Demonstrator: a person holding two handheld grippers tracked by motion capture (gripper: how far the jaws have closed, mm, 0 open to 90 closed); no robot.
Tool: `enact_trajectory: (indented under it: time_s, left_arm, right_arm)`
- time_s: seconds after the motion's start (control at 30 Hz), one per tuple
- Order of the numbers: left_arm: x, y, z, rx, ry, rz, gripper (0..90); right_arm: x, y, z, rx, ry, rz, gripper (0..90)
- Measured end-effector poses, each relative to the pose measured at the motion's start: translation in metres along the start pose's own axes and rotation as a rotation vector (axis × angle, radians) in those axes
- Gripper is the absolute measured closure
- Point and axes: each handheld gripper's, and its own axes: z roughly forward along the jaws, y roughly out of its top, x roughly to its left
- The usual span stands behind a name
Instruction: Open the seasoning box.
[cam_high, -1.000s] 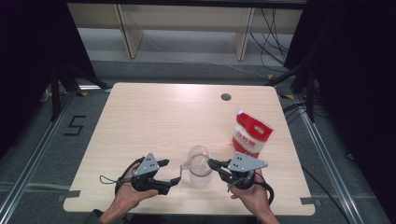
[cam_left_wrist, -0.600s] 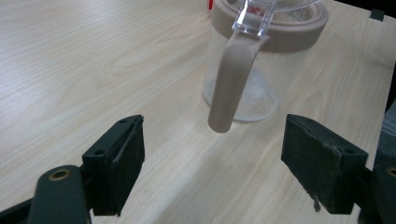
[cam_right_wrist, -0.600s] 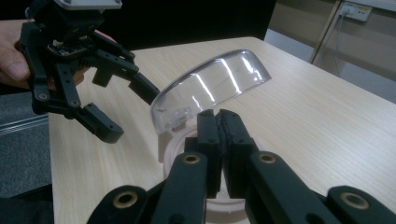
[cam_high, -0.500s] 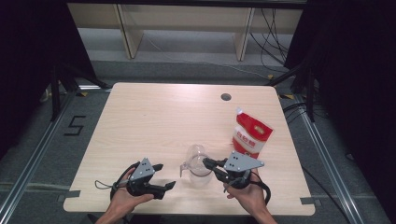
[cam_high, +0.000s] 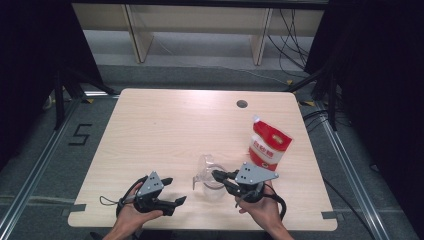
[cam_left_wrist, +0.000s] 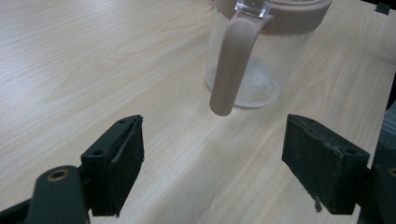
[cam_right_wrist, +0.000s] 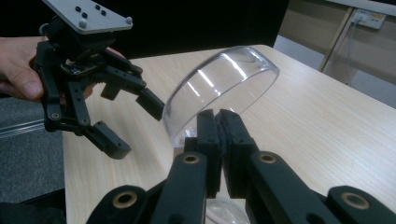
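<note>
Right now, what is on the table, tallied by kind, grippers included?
Clear jug with a tan handle: 1
Clear flip lid, pinched by the right gripper: 1
Red and white pouch: 1
Hand-held grippers, counting the left gripper: 2
Total: 5

Jug (cam_high: 212, 179) left of pouch (cam_high: 268, 145)

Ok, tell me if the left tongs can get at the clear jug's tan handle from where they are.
Probably yes: the left tongs stand open, the tan handle of the clear jug faces them, with bare table between.
</note>
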Motion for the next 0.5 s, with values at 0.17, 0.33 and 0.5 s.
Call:
enact_trajectory:
  time_s: [0.17,0.33,0.5]
  left_arm:
    - [0.0,0.0,0.0,-0.005,0.007,0.0,20.6]
    - [0.002,0.0,0.0,0.003,0.008,0.011,20.6]
    - [0.002,-0.001,0.002,0.002,0.0,0.012,20.7]
  right_arm:
    - [0.002,0.001,0.003,-0.003,0.004,0.0,87.2]
    - [0.005,0.002,0.008,-0.011,0.013,0.003,87.2]
    - [0.009,0.003,0.011,-0.002,0.021,0.004,86.5]
